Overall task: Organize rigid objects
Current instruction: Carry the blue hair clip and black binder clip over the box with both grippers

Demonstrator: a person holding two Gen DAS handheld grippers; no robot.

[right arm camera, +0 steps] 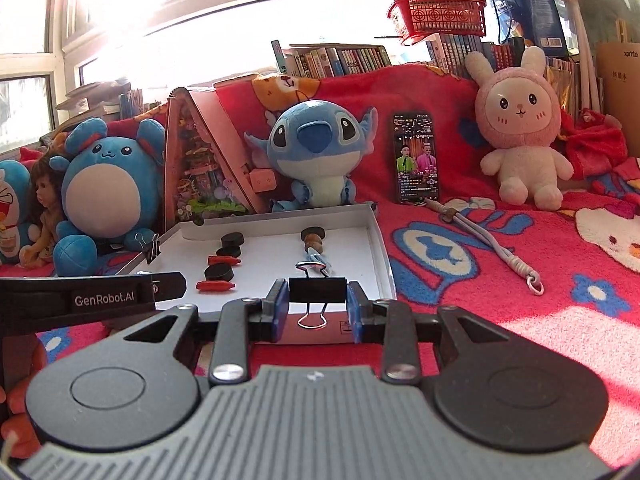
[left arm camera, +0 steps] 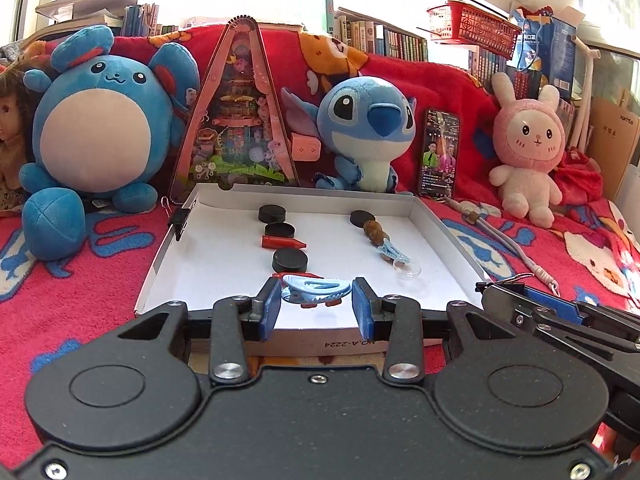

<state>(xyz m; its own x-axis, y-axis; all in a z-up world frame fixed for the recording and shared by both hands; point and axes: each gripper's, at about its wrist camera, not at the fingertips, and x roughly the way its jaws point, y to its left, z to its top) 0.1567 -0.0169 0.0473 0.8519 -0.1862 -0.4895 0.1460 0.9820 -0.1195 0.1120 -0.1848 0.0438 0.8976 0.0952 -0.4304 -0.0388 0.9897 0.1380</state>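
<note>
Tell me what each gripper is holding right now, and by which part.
The right gripper clamps a black binder clip by the ends of its body. The left gripper is open around a blue hair clip, not holding it.

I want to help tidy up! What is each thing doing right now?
left gripper: open around the blue hair clip.
right gripper: shut on the black binder clip.
white tray: open, holding pieces.
phone: propped up, screen on.
</note>
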